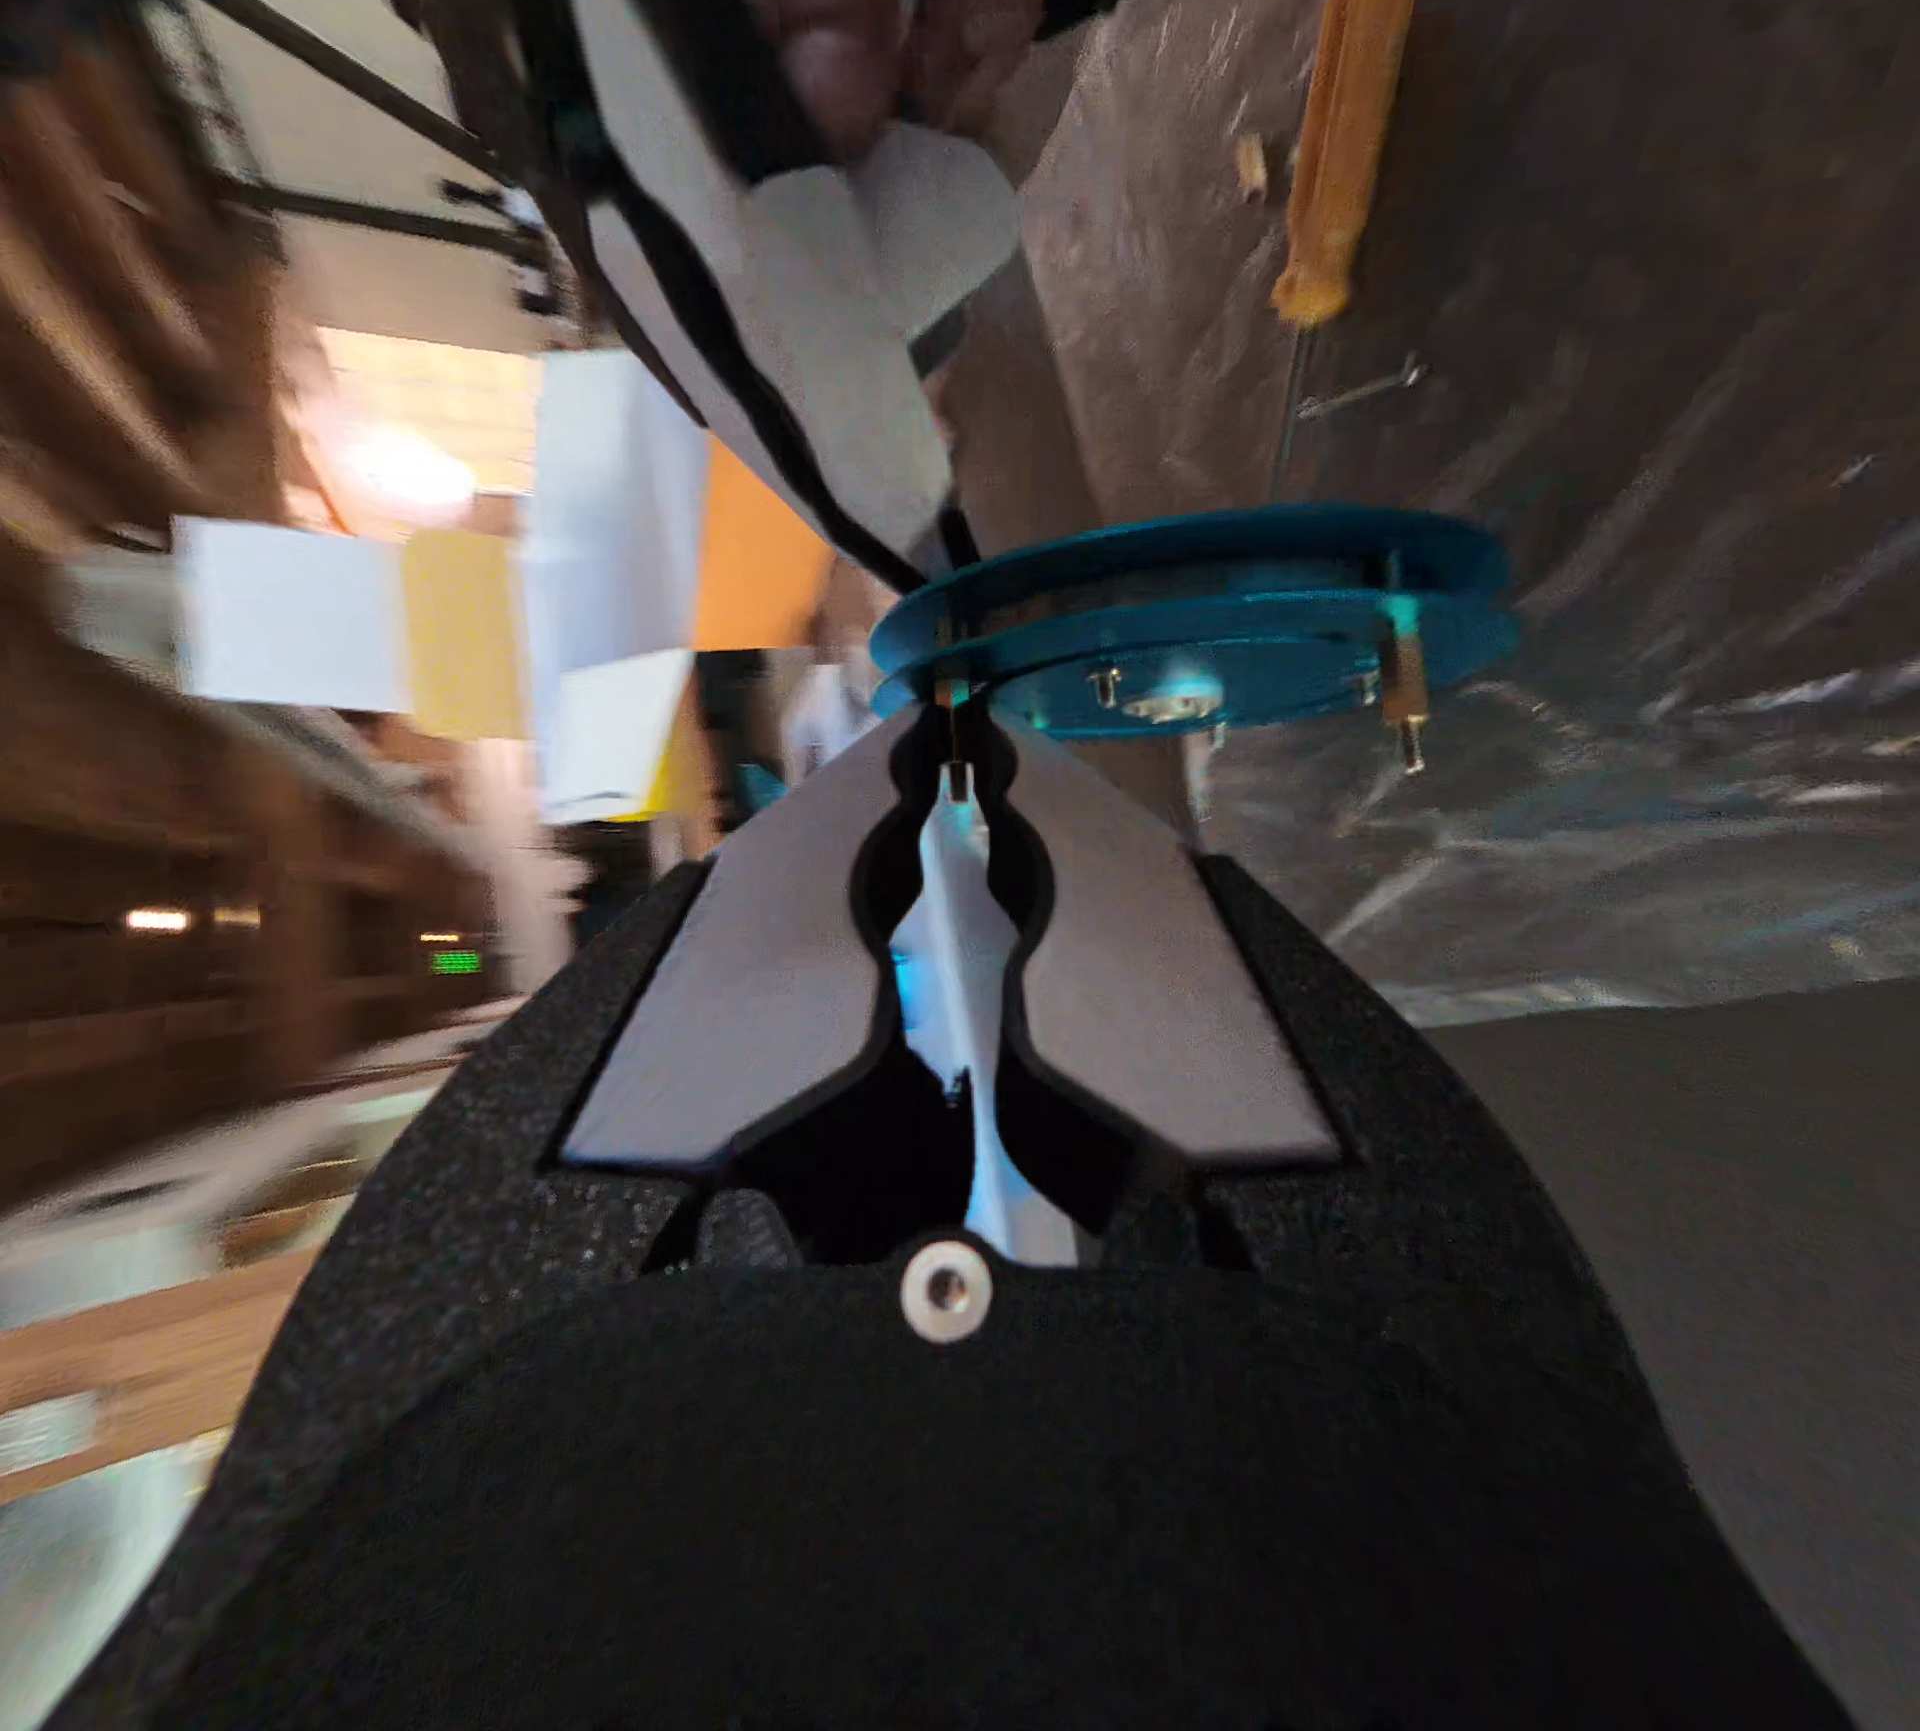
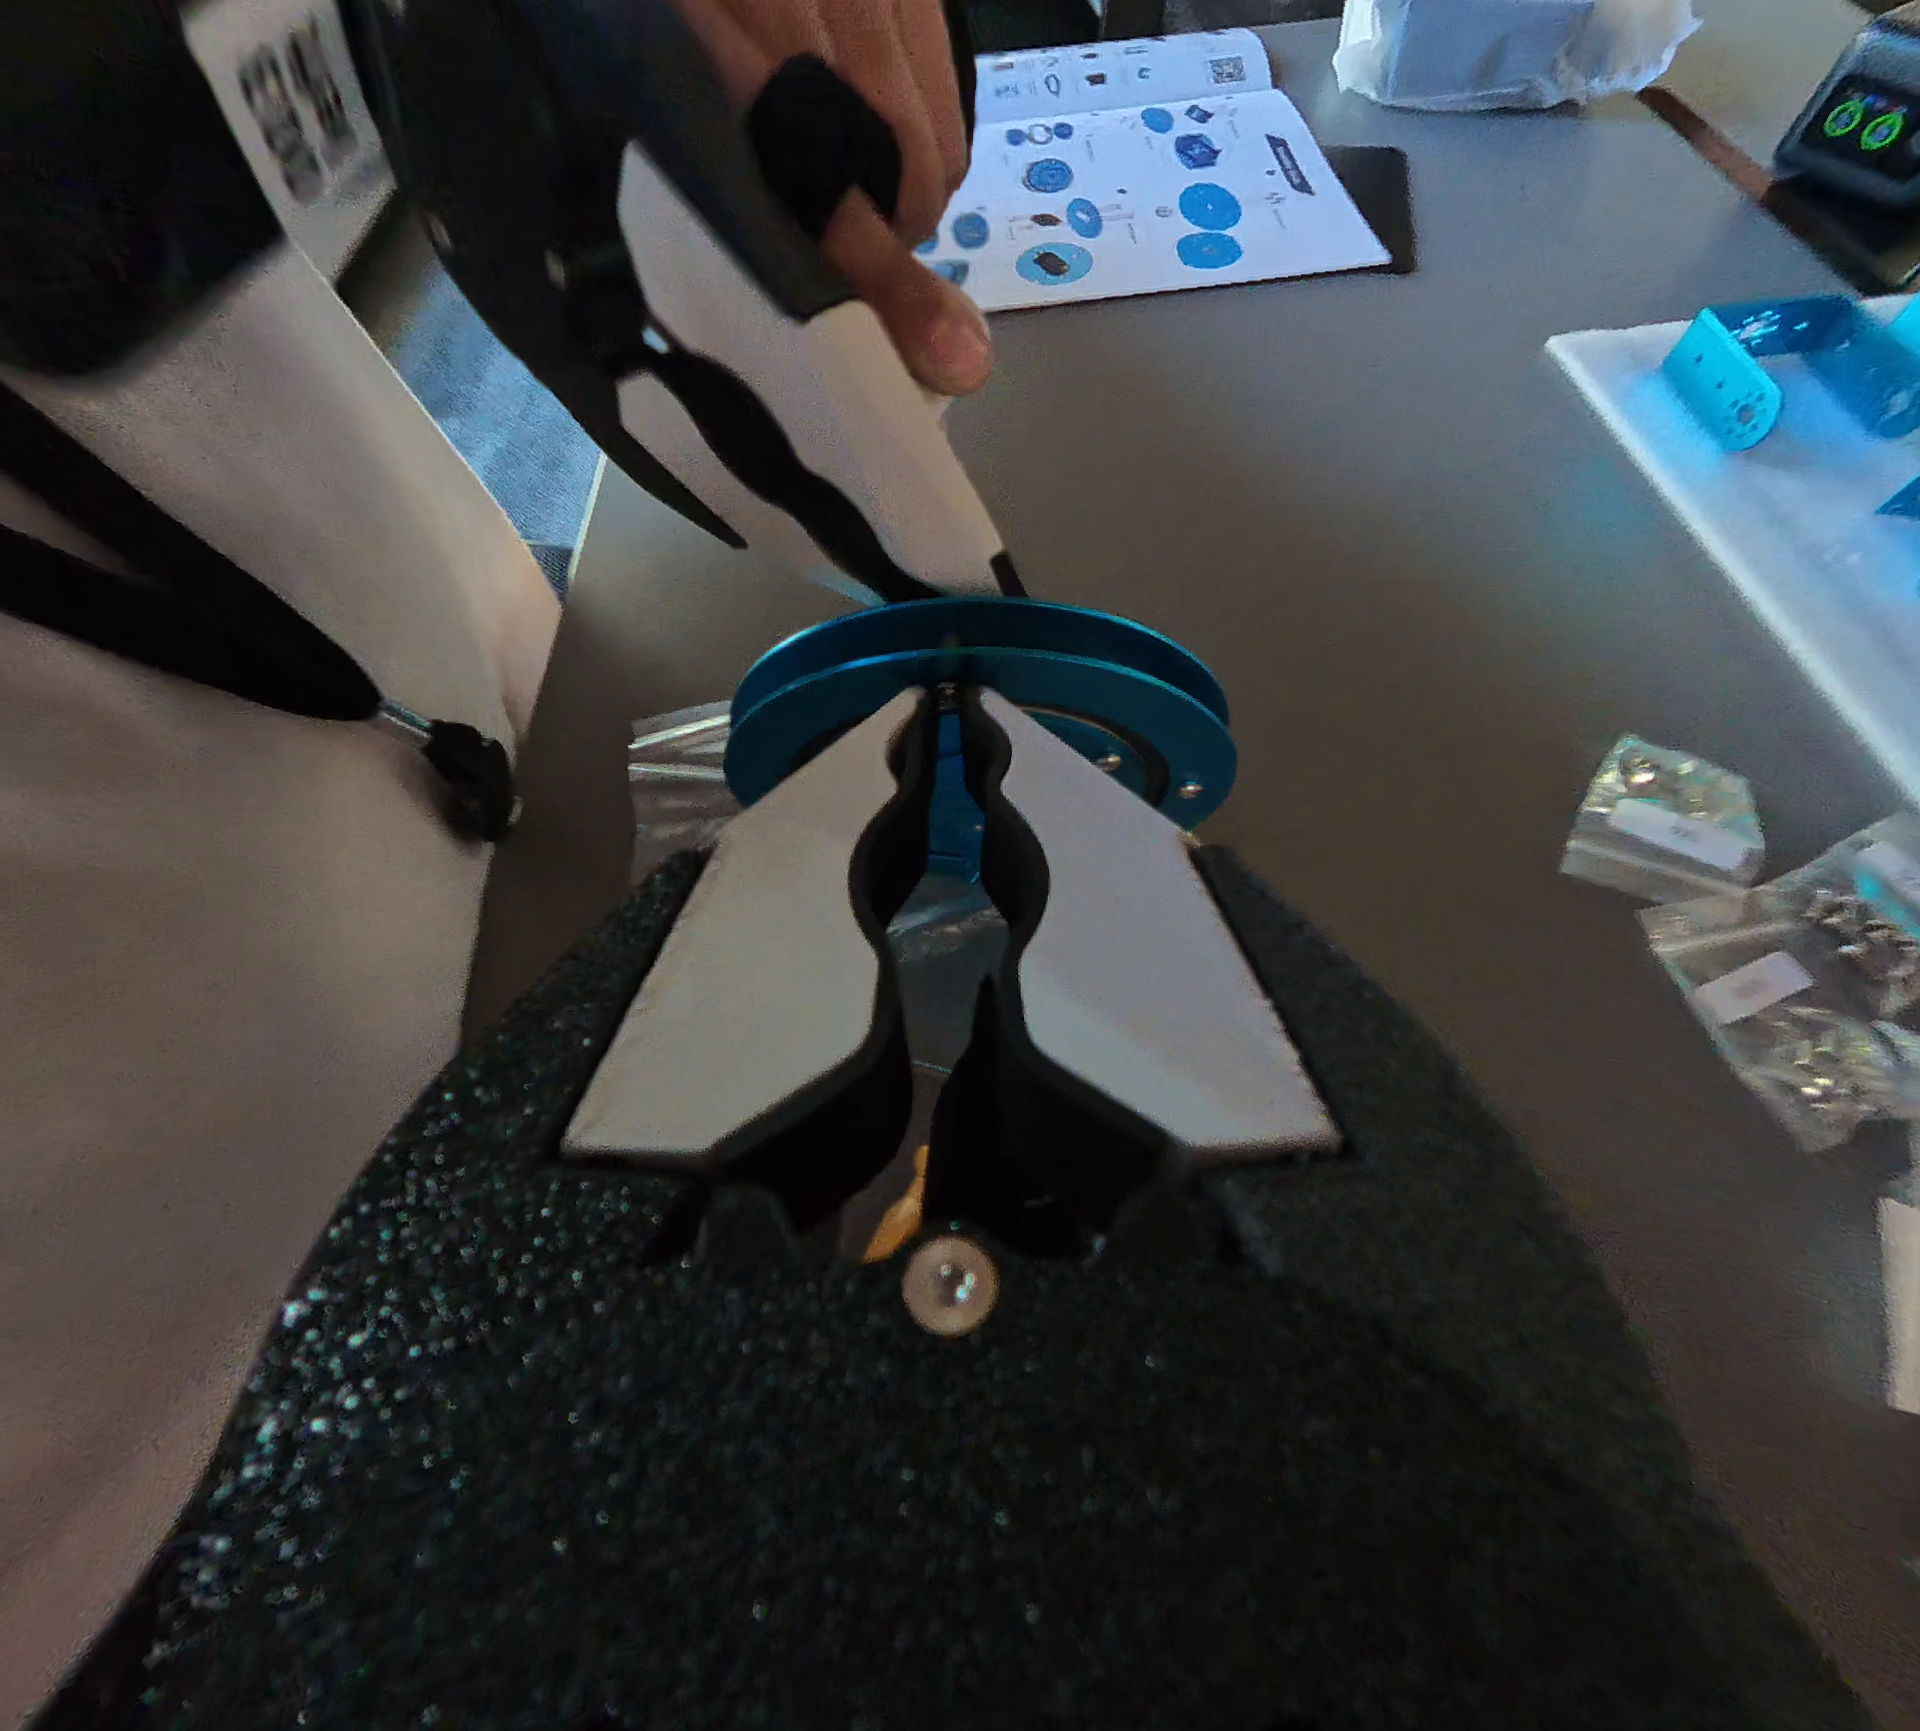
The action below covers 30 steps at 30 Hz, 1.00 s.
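A blue assembly of two round metal discs [image 1: 1195, 632] joined by brass standoffs [image 1: 1403, 668] is held in the air between both grippers. My left gripper [image 1: 951, 725] is shut on its near rim, pinching a standoff there. My right gripper [image 2: 948, 694] is shut on the opposite rim of the same blue disc assembly [image 2: 1122, 694]. Each gripper shows in the other's view: the right one [image 1: 940, 554] comes from above, the left one [image 2: 961, 588] from the upper left, held by a hand [image 2: 810, 19].
On the grey table [image 2: 1351, 590] lie an open instruction booklet [image 2: 1143, 175], a white tray [image 2: 1683, 455] with blue brackets [image 2: 1745, 382], bags of small hardware [image 2: 1766, 954], a white wrapped package [image 2: 1507, 8] and an orange-handled screwdriver [image 1: 1340, 123]. A clear bag [image 2: 675, 767] lies below the discs.
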### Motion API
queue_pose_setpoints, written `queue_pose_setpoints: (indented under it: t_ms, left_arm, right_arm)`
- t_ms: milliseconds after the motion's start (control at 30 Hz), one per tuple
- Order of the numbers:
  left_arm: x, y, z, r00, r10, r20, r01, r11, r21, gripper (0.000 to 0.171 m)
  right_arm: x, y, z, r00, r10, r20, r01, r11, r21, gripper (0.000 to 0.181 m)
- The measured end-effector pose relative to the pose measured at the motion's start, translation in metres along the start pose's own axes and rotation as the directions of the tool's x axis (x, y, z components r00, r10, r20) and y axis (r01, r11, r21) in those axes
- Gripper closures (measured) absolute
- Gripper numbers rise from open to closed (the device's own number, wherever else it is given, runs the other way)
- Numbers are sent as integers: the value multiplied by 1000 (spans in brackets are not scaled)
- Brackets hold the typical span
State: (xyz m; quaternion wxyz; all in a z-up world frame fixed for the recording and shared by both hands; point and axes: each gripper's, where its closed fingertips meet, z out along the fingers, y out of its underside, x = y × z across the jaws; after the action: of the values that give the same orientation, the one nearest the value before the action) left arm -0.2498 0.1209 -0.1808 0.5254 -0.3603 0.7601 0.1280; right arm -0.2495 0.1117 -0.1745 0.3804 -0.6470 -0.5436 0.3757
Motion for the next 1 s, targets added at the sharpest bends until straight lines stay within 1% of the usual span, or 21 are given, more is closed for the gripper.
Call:
queue_pose_setpoints:
  t_ms: [33, 67, 100, 133, 167, 200, 233, 267, 300, 333, 433, 533, 633, 667, 700, 767, 900, 933, 967, 1000]
  left_arm:
    - [-1, 0, 0, 997, 63, 39, -62, 998, -11, 169]
    - [-1, 0, -1, 998, 61, 32, -60, 998, -17, 169]
    - [0, 0, -1, 1000, 1, -10, -2, 1000, -13, 169]
    - [2, 0, -1, 991, -103, -84, 102, 995, -10, 168]
    - [4, 1, -1, 952, -241, -190, 240, 970, -28, 168]
    - [7, 1, -3, 873, -379, -307, 378, 923, -66, 169]
    - [9, -1, -5, 764, -497, -412, 497, 860, -115, 168]
    - [11, -2, -7, 648, -582, -491, 585, 793, -168, 168]
    - [11, -2, -8, 556, -635, -536, 642, 738, -208, 168]
    - [10, -2, -8, 494, -665, -560, 677, 699, -232, 167]
    - [9, -3, -8, 370, -710, -600, 733, 619, -281, 166]
    - [6, -5, -9, 215, -746, -630, 796, 508, -330, 162]
    - [1, -8, -13, 62, -746, -663, 844, 393, -364, 162]
    - [-1, -8, -14, 25, -744, -668, 853, 364, -374, 162]
    - [-2, -8, -15, -3, -741, -671, 857, 344, -384, 162]
    - [-1, -6, -16, -35, -739, -673, 856, 326, -402, 162]
    - [6, -1, -16, -49, -742, -668, 832, 340, -439, 159]
    - [6, -3, -18, -67, -730, -680, 832, 335, -442, 166]
    - [5, -4, -18, -73, -725, -684, 836, 330, -439, 166]
    - [5, -4, -17, -54, -728, -683, 840, 337, -426, 167]
  right_arm:
    - [-1, 1, 0, 1000, 6, 12, -6, 1000, 12, 179]
    - [-2, 1, 0, 1000, 6, 10, -6, 1000, 16, 179]
    - [-2, 1, 0, 1000, -6, 1, 6, 1000, 13, 179]
    - [-1, 1, 0, 999, -37, -18, 37, 999, 7, 179]
    - [0, 0, 0, 996, -76, -45, 76, 997, -2, 179]
    - [0, 0, 1, 992, -111, -63, 111, 994, -13, 178]
    - [0, -1, 2, 988, -139, -72, 138, 990, -21, 178]
    - [0, -1, 3, 984, -158, -83, 156, 987, -24, 178]
    - [1, -1, 3, 981, -170, -96, 168, 985, -26, 178]
    - [2, -1, 3, 979, -177, -104, 175, 984, -27, 178]
    - [3, -1, 2, 979, -174, -108, 173, 985, -26, 178]
    - [3, 0, 0, 979, -174, -105, 172, 985, -27, 178]
    - [3, 0, 0, 982, -166, -93, 165, 986, -20, 178]
    - [3, 0, 1, 982, -165, -90, 164, 986, -18, 179]
    - [2, -1, 1, 983, -164, -85, 163, 987, -15, 179]
    - [2, -1, 2, 983, -165, -80, 164, 986, -15, 178]
    - [1, -2, 4, 982, -172, -77, 171, 985, -17, 181]
    - [1, -2, 4, 982, -171, -75, 170, 985, -14, 181]
    - [0, -2, 4, 983, -170, -74, 170, 985, -12, 181]
    - [0, -3, 5, 982, -170, -82, 170, 985, -10, 181]
